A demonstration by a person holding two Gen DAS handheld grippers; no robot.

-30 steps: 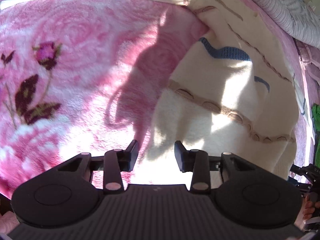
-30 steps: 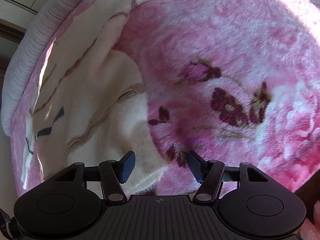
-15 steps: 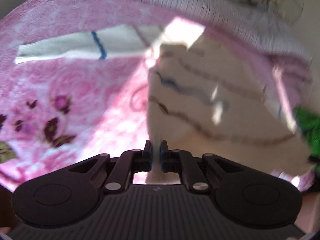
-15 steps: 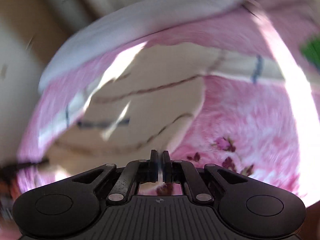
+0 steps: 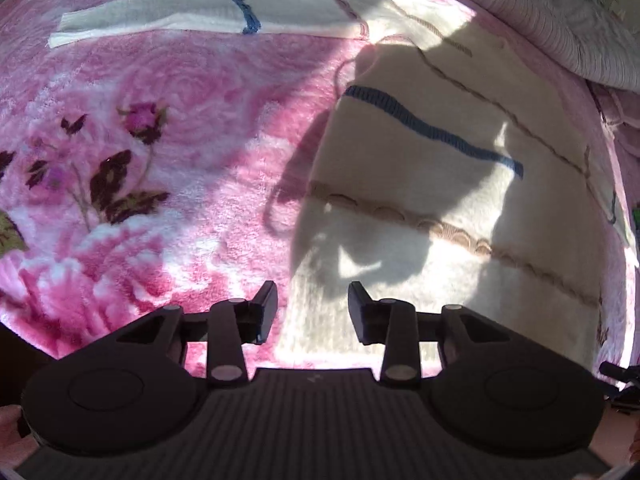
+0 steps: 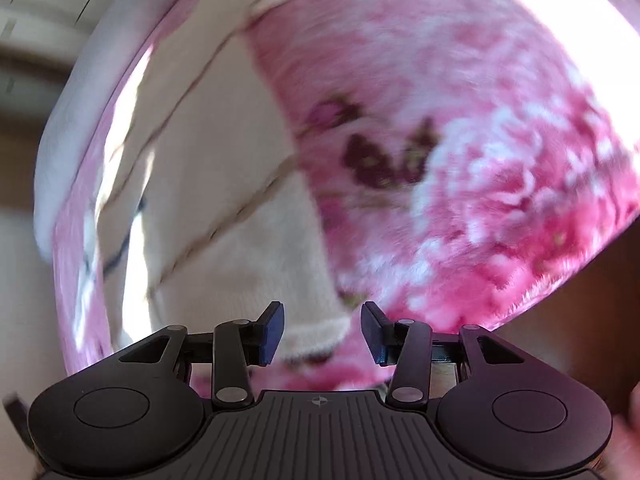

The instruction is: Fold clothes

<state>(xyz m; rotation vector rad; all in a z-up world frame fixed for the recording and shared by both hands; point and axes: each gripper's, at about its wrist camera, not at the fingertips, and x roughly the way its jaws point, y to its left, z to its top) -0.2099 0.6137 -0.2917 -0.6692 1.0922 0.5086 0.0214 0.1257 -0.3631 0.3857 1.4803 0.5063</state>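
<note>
Both the left gripper (image 5: 313, 312) and right gripper (image 6: 322, 333) hang spread and empty over the cream sweater (image 5: 440, 208) lying flat on a pink floral blanket (image 5: 168, 168), a striped quilt (image 5: 552, 12) bunched beyond.

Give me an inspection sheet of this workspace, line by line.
Surface: pink floral blanket, plush, part sunlit, part shadowed.
Job's things: cream sweater lying flat on the blanket, blue and tan stripes; one sleeve stretched out along the far side.
Clutter: a sliver of something green at the right edge, too cut off to identify.
Grippers: left gripper open, empty, over the sweater's near edge; right gripper open, empty, over its corner; that view is blurred.
Cables: nothing seen.
Surroundings: striped bedding along the far edge.
</note>
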